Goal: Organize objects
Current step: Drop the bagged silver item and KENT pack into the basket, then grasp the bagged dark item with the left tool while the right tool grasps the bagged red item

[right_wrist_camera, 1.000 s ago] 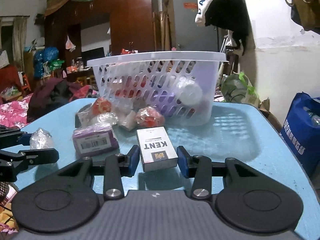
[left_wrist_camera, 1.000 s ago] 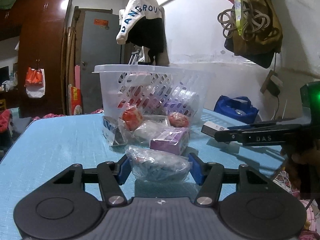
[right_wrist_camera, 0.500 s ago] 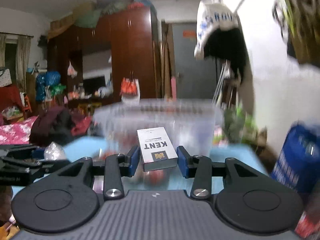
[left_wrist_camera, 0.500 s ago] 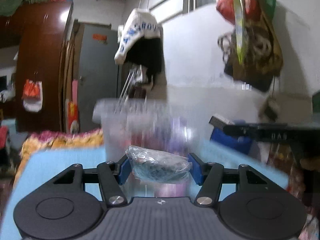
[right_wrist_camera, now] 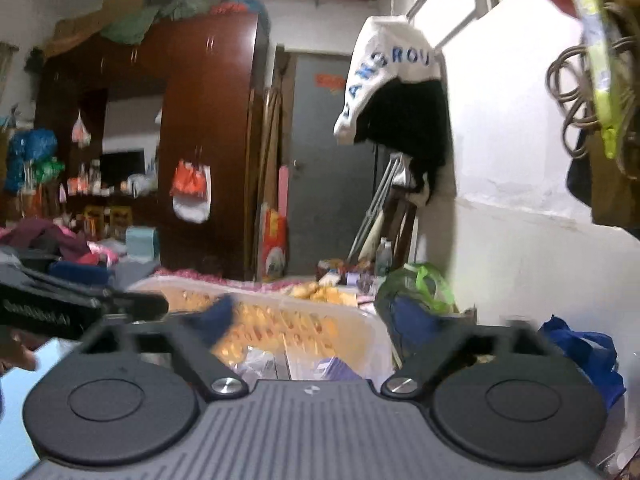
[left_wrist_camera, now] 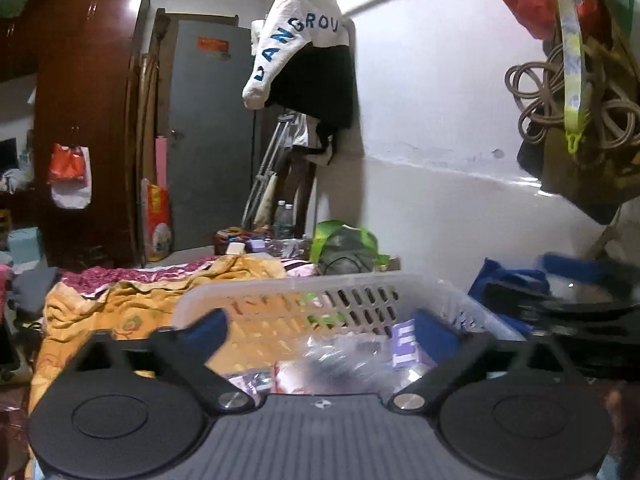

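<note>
Both grippers hang over the white slotted laundry basket (left_wrist_camera: 304, 286), whose rim also shows in the right wrist view (right_wrist_camera: 344, 312). My left gripper (left_wrist_camera: 320, 330) is open and empty; a clear plastic bag (left_wrist_camera: 344, 356) lies in the basket below it, next to a purple box (left_wrist_camera: 404, 344). My right gripper (right_wrist_camera: 320, 322) is open and empty, with several packets (right_wrist_camera: 256, 362) in the basket beneath it. The left gripper's finger (right_wrist_camera: 80, 308) shows at the left of the right wrist view. The right gripper (left_wrist_camera: 576, 312) shows blurred at the right of the left wrist view.
A white wall (left_wrist_camera: 440, 120) stands to the right with bags and coiled cord (left_wrist_camera: 568, 92) hanging on it. A blue bag (right_wrist_camera: 584, 352) and a green bag (right_wrist_camera: 416, 288) sit beyond the basket. An orange blanket (left_wrist_camera: 120, 304) lies behind.
Both grippers rose from the table to over the basket and opened. The plastic bag left my left gripper and the KENT box left my right gripper.
</note>
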### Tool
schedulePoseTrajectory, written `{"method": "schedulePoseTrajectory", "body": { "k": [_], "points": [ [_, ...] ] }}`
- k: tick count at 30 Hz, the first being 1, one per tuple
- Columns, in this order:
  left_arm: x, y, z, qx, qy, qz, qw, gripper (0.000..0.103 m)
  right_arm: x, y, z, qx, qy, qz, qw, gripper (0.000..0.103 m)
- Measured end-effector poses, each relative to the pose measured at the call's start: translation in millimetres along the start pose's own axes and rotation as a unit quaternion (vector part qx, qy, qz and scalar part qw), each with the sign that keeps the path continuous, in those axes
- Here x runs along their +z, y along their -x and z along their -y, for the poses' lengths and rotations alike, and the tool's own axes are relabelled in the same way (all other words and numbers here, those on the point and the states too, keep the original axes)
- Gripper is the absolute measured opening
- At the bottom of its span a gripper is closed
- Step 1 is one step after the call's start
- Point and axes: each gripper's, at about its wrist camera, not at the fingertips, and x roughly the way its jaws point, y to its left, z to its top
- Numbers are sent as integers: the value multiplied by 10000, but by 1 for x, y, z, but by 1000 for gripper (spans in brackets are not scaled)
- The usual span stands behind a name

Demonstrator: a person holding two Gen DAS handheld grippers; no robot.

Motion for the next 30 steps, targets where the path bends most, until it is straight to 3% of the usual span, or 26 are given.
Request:
{"method": "schedulePoseTrajectory", "body": {
  "k": [3, 6, 9, 13, 15, 16, 18, 25, 27, 30],
  "points": [
    [-11, 21, -3, -33, 10, 230, 9997, 103, -11, 30, 2, 165, -44, 128, 9998, 103],
    [-30, 46, -11, -196, 98, 57, 9997, 102, -33, 55, 3, 71, -192, 120, 9997, 103],
    [-62, 77, -10, 176, -271, 438, 9985, 101, -71, 63, -1, 138, -342, -211, 9991, 103],
    [-100, 68, -15, 71, -481, -188, 9986, 95, -100, 31, -8, 386, -84, -1148, 9926, 103],
    [-114, 55, -19, 115, -535, -509, 9972, 77, -105, 15, -9, 361, -138, -1459, 9885, 98],
    [-119, 51, -22, 83, -496, -626, 9968, 73, -106, 8, -11, 485, -160, -1561, 9864, 92],
    [-125, 44, -29, -134, -247, -848, 9960, 61, -107, -2, -17, 605, -88, -1648, 9844, 90],
    [-131, 44, -40, 300, -52, -870, 9957, 61, -117, -12, -37, 788, -105, -1877, 9790, 71],
    [-134, 47, -42, 641, -51, -835, 9944, 62, -118, -14, -36, 800, -104, -1913, 9782, 71],
    [-137, 58, -49, 714, 81, -875, 9936, 62, -118, -16, -40, 830, -40, -1952, 9772, 71]
  ]
}}
